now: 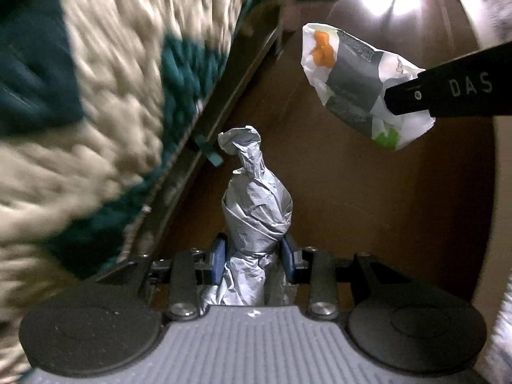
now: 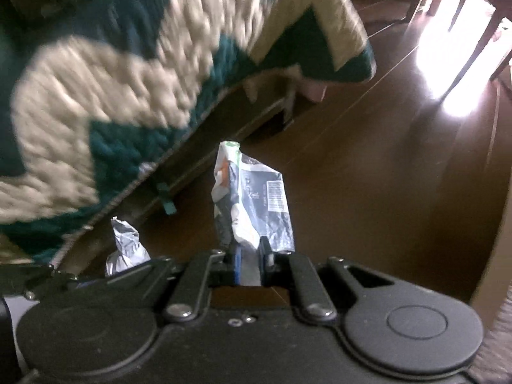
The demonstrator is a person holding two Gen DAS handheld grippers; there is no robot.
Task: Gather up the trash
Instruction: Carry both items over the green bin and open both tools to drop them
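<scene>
Two pieces of trash are hanging above a dark brown wooden floor (image 2: 368, 172), each pinched in its own tool. Filling the left and far side of both views, a thick teal and cream knitted blanket (image 1: 105, 89) is draping over the edge of a low dark frame (image 1: 204, 134), blurred. At the far right of the right wrist view, bright light is pooling on the floor between dark wooden furniture legs (image 2: 460, 3).

Gripping from both sides, the left gripper (image 1: 254, 252) is holding a crumpled, twisted grey paper wad (image 1: 256, 198), its blue pads (image 1: 218, 260) pressing the wad's waist, jaws standing partly apart around it; the wad's twisted tip is pointing away toward the floor. To the far right of it, the right gripper (image 2: 249, 252) is clamping the near edge of a flattened white and grey printed plastic wrapper with orange and green patches (image 2: 252, 198), jaws almost together on the thin film. Both items are clear of the floor, near each other, not touching.
</scene>
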